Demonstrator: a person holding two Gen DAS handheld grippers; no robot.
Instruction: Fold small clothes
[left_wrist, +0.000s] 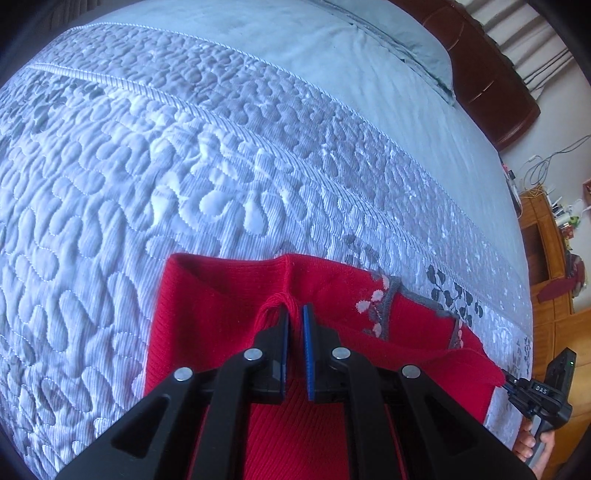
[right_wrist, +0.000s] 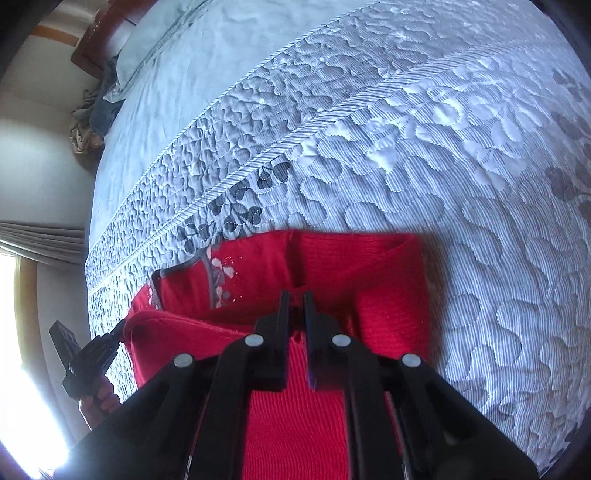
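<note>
Left gripper (left_wrist: 295, 317) and right gripper (right_wrist: 297, 306) each pinch the red sweater's (left_wrist: 221, 295) edge, apparently to fold it over on the quilt (left_wrist: 147, 166).

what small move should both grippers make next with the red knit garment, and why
Probably lower the held edge onto the quilted grey bedspread and release. Left gripper and right gripper are each shut on the red knit garment, whose far part already lies on the bed.

I've got the sweater (left_wrist: 229, 295) lying on the quilt (left_wrist: 147, 166) at my six o'clock, the sheet (left_wrist: 314, 55) beyond it at twelve, the headboard (left_wrist: 480, 74) at one. My right gripper (left_wrist: 508, 380) sits at four, the cabinet (left_wrist: 554, 295) at three.
</note>
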